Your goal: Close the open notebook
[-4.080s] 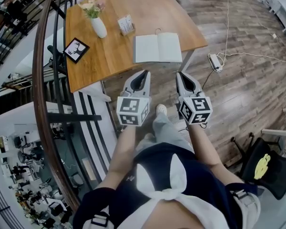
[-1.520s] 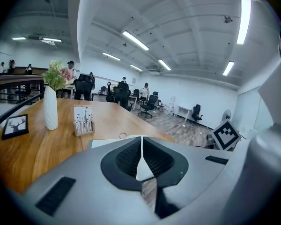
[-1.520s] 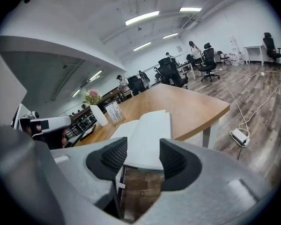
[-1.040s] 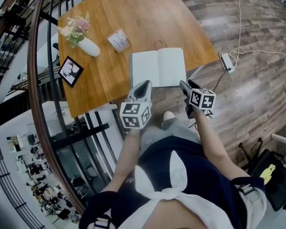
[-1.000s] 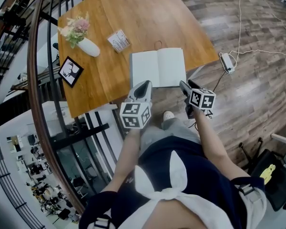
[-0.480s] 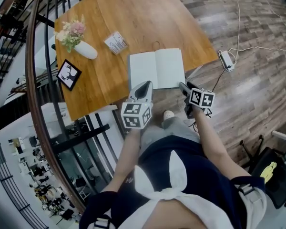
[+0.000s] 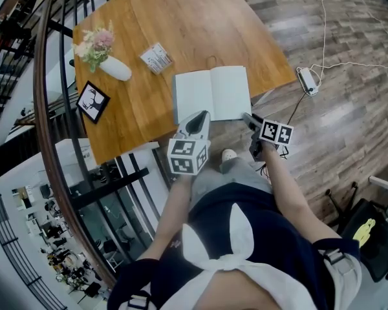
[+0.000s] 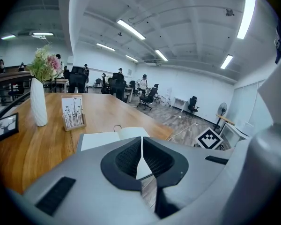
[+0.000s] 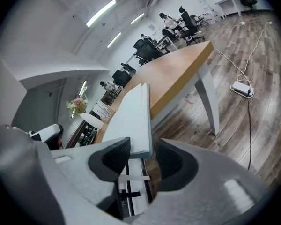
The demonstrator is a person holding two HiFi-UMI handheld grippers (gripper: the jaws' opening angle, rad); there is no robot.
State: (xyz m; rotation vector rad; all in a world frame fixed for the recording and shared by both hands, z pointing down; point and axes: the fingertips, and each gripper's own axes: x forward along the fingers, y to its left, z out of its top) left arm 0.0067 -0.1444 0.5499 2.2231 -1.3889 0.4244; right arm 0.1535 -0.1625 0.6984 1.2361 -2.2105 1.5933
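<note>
Notebook (image 7: 212,94) (plain white pages) lies open on wooden table (image 7: 181,24).

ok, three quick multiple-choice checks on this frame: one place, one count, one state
1. Where on the table is the notebook?
A. at the near edge, by the grippers
B. at the far corner
C. in the middle
2. How many other things are on the table?
A. one
B. three
C. five
3. The right gripper is:
A. shut and empty
B. open, with the notebook edge between its jaws
C. off to the side, away from the notebook

Answers:
1 A: the head view shows it at the edge nearest the grippers.
2 B: a vase, a card stand and a picture frame.
3 B: its jaws have just been closing but stand apart around the page edge, not pressing.
</note>
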